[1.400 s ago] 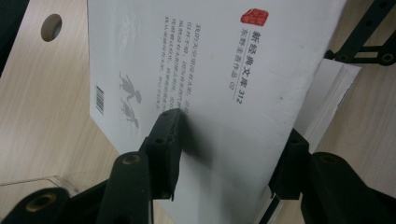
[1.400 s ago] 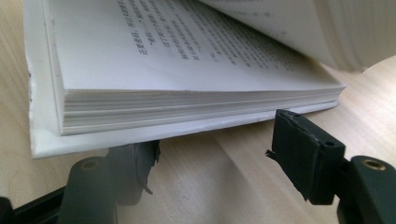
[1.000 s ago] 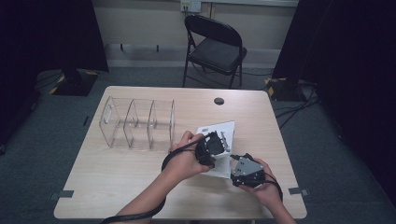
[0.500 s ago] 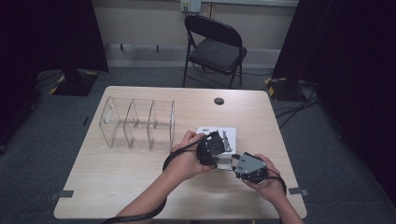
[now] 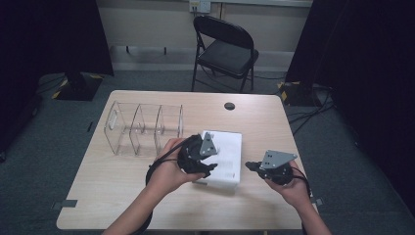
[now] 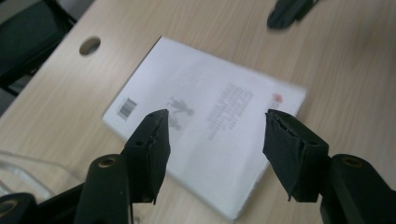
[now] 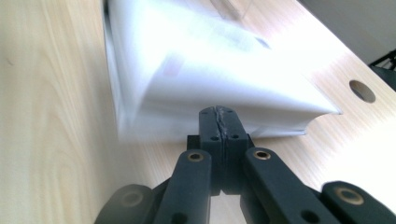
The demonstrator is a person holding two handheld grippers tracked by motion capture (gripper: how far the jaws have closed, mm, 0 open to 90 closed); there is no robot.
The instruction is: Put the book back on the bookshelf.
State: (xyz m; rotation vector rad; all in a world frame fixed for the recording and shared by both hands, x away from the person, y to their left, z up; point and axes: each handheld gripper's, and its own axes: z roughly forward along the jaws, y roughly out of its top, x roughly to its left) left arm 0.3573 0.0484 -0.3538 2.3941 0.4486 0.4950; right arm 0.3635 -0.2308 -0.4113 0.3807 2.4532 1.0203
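White book flat below left gripper's just-opening empty jaws, right gripper clenched empty, just beside its edge

White book: black barcode, grey print, small red mark at one corner. Worktop: pale wood grain w/ dark round hole. Left tool & right tool: black jaws, brass-coloured pins, grey top plates. Organiser: clear plastic. Chair: black. Floor: grey-green carpet.
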